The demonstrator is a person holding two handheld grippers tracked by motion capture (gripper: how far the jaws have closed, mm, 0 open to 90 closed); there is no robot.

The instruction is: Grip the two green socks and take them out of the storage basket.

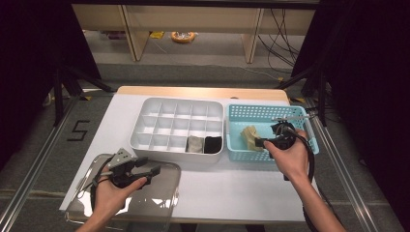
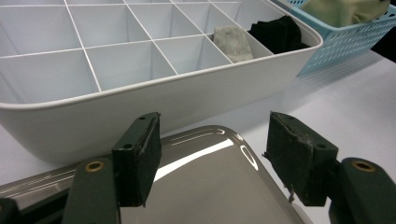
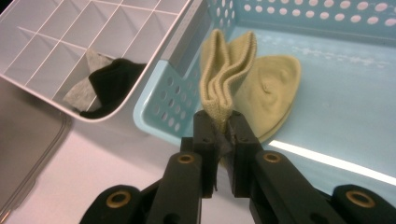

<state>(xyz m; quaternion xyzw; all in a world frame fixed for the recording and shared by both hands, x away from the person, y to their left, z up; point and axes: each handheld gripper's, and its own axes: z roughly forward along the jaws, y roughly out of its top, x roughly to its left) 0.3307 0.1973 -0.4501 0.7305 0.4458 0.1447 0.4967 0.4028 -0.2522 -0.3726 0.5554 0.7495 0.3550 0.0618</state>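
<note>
Over the blue basket (image 1: 309,140), right gripper (image 3: 219,122) is clamped on the cuff of the tan sock (image 3: 254,88), which hangs partly lifted, toe apparently on the basket floor. Divider tray (image 1: 145,113) has two front-row cells filled: grey sock (image 1: 195,144) and black sock (image 1: 212,144), side by side. Remaining cells look empty. Left gripper (image 2: 212,156) has jaws apart, nothing between, hovering above the clear lid (image 1: 159,193). Basket seems to hold no other socks, though the hand hides part. Left to do: carry tan sock to a free cell.
</note>
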